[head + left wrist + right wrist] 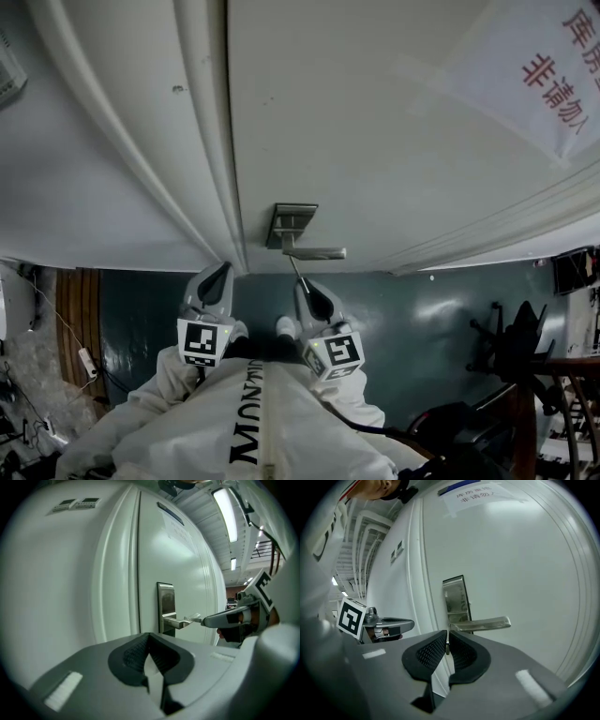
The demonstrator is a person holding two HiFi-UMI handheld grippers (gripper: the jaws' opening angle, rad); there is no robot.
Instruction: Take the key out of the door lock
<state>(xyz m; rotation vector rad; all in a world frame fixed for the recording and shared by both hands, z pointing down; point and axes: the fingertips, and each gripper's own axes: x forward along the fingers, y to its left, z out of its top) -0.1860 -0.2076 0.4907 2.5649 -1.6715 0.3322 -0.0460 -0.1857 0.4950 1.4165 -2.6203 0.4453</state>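
The right gripper (447,634) points almost level at the white door (375,112), its fingers clamped on the key (447,645) just beneath the lever handle (483,624). To its left, the left gripper (149,637) is also near level, with its fingers together and empty. A dark green floor (422,319) lies below.

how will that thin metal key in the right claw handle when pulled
The thin silver metal key looks stiff, so it probably won't flex. Narrow, smooth and pinched near the tips of the right claw, it might twist or slip. Likely light.
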